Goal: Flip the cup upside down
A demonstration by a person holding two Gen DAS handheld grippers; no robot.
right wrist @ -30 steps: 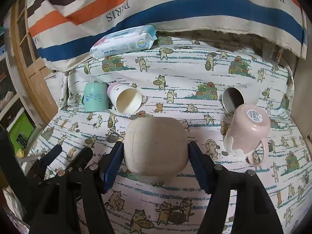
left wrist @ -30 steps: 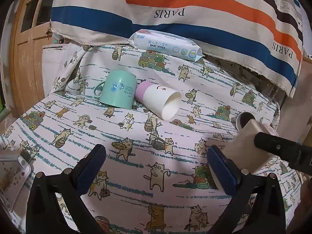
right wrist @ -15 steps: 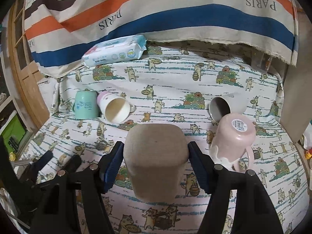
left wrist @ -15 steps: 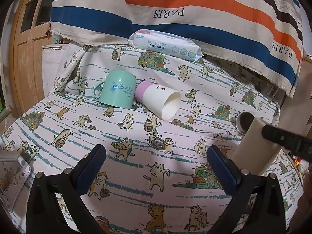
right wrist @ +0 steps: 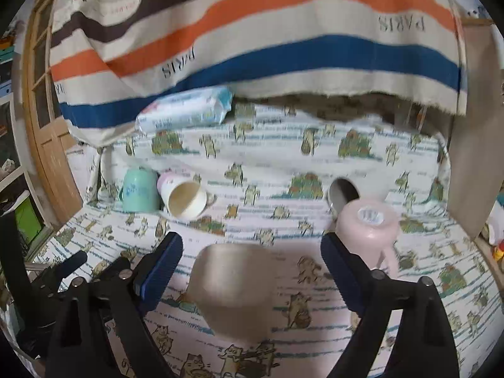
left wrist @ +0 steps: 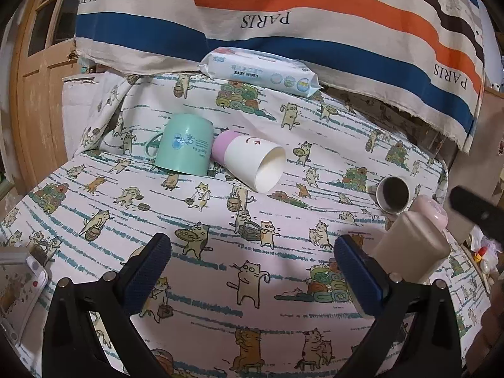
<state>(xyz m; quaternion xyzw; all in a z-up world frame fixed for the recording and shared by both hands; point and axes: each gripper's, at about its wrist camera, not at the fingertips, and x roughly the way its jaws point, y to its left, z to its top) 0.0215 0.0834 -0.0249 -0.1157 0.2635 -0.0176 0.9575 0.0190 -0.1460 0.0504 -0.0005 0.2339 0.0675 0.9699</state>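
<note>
A beige square cup stands upside down on the cat-print cloth between the wide-open fingers of my right gripper, which no longer touch it. It also shows at the right of the left wrist view. My left gripper is open and empty over the cloth. A white cup with a pink base lies on its side, mouth towards me, also in the right wrist view. A dark-lined cup lies on its side at the right.
A mint green mug stands upside down beside the white cup. A pink mug stands upside down right of the beige cup. A pack of baby wipes lies at the back under a striped cloth. A wooden door is left.
My right gripper has set the beige cup down upside down on the cloth, opened and pulled back from it. The left gripper has not moved.
</note>
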